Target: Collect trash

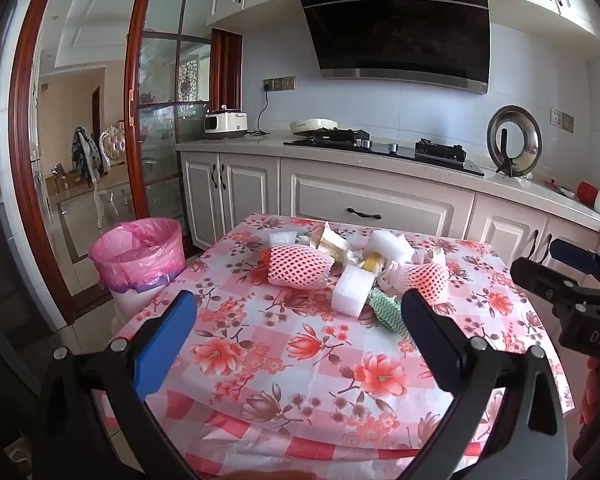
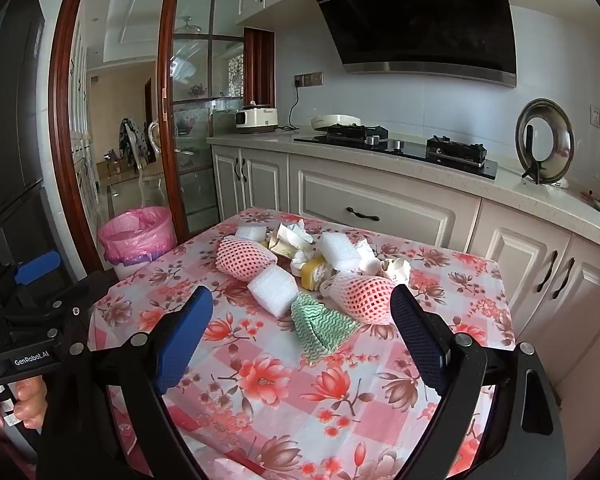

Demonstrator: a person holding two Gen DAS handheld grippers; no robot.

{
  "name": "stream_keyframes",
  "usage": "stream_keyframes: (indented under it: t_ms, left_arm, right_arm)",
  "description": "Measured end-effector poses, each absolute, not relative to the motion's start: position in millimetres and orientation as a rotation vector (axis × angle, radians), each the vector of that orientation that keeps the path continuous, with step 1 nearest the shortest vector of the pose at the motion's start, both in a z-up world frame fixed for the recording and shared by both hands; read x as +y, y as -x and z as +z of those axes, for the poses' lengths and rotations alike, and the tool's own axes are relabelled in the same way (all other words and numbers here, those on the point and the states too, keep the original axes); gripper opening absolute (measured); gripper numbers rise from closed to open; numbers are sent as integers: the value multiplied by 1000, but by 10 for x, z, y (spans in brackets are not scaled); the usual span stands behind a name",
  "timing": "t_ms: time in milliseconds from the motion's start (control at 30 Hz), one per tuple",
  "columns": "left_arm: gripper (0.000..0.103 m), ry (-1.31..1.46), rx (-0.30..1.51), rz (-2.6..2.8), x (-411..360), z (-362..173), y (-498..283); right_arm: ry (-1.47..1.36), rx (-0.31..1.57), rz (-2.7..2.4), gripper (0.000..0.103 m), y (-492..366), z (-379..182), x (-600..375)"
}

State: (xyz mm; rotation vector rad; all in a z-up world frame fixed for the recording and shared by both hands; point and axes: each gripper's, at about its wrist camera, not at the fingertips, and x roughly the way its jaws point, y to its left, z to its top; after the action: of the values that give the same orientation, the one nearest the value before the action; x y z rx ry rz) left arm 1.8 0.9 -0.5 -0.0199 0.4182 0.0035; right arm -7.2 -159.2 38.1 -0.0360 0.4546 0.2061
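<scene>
A heap of trash lies at the far half of the floral table point(image 1: 260, 360). It holds two pink foam nets point(image 1: 300, 266) point(image 2: 364, 292), white foam blocks point(image 1: 352, 290) point(image 2: 272, 286), a green wavy cloth point(image 2: 320, 326), a yellow piece point(image 2: 312, 272) and crumpled tissues point(image 2: 296, 236). A white bin with a pink bag point(image 1: 138, 252) point(image 2: 138, 230) stands on the floor off the table's left side. My left gripper point(image 1: 300, 298) hovers open over the near part of the table, short of the heap. My right gripper point(image 2: 302, 294) is open too, facing the green cloth with nothing between its fingers.
Cream cabinets and a counter with a black gas hob point(image 1: 384, 146) run close behind the table. A wood-framed glass door point(image 1: 156, 120) and a dark fridge point(image 2: 12, 120) stand to the left. A person's hand point(image 2: 24, 404) holds the left gripper's handle.
</scene>
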Motion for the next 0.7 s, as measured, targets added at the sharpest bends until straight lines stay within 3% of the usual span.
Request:
stream_keyframes:
  t_ms: [700]
  left_arm:
    - [99, 19, 409, 9, 1, 11, 4]
  right_arm:
    - [27, 454, 208, 85, 80, 405, -1615]
